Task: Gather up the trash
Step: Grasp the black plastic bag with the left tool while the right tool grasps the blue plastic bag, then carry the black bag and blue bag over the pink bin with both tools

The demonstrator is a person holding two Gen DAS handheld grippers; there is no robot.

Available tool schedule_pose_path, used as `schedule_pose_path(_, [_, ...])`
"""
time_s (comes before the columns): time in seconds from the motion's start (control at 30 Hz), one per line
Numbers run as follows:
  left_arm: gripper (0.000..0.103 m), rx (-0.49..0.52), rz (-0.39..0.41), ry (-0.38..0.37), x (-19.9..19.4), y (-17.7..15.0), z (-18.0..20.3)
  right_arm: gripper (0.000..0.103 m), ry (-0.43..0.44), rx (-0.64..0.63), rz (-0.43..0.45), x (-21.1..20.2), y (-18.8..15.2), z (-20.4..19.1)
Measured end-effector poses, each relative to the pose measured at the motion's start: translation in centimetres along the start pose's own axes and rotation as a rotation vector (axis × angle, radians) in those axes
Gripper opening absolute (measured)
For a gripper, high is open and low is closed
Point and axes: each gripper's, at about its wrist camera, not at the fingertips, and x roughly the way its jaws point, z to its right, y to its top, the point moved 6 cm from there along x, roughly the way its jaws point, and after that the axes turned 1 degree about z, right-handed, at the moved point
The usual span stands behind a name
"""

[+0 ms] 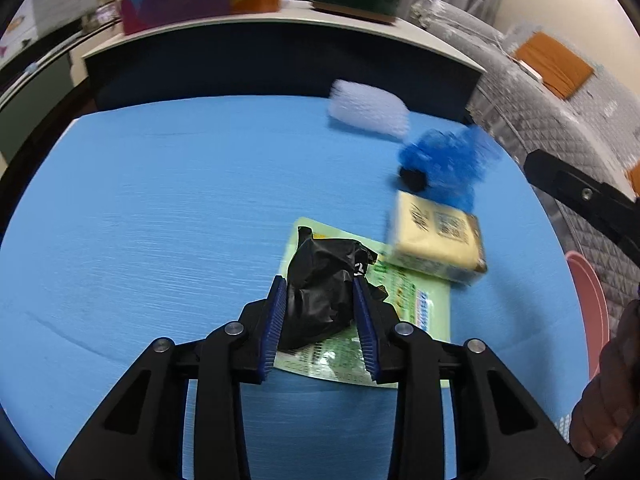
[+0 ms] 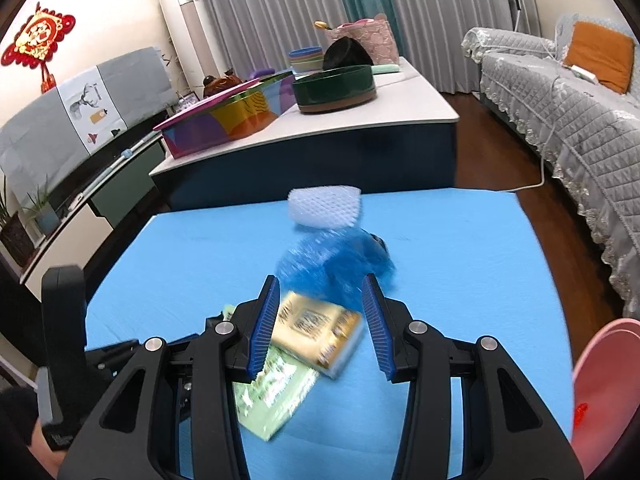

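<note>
Meanwhile, the left hand-held gripper (image 1: 320, 312) pinches a light, soft crumpled black bag (image 1: 322, 280) around its middle, while the right hand-held gripper (image 2: 320, 320) hangs spread.

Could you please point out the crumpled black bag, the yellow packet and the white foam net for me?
crumpled black bag (image 1: 320, 292), left wrist view, middle of the crumpled plastic.
yellow packet (image 2: 316, 326), right wrist view, its printed top face.
white foam net (image 2: 325, 207), right wrist view, centre of the mesh.
</note>
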Motion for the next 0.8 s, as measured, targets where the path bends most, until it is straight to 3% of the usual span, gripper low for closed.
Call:
schedule_pose_path(0.3, [0.033, -0.027, 0.046, 0.024, -1.3, 0.9, -1.5, 0.045, -0.021, 0.027, -0.094, 4.3, 0.4, -1.0])
schedule_pose_path(0.33, [0.033, -0.027, 0.052, 0.026, -1.4, 1.0, -1.5, 0.038, -0.025, 0.026, -0.099, 4.5, 0.4, -0.9])
schedule_pose_path(0.37, [0.033, -0.028, 0.057, 0.025, -1.5, 1.1, -1.5, 0.02, -0.026, 0.025, -0.103, 4.6, 0.3, -1.0])
schedule_pose_path(0.43, [0.033, -0.033, 0.067, 0.021, -1.8, 1.4, -1.6, 0.004, -0.035, 0.008, -0.113, 4.6, 0.2, -1.1])
schedule_pose_path(0.8, [0.033, -0.018, 0.125, -0.007, -4.1, 2.0, -0.4, 0.002, -0.108, -0.074, -0.034, -1.8, 1.9, 0.5])
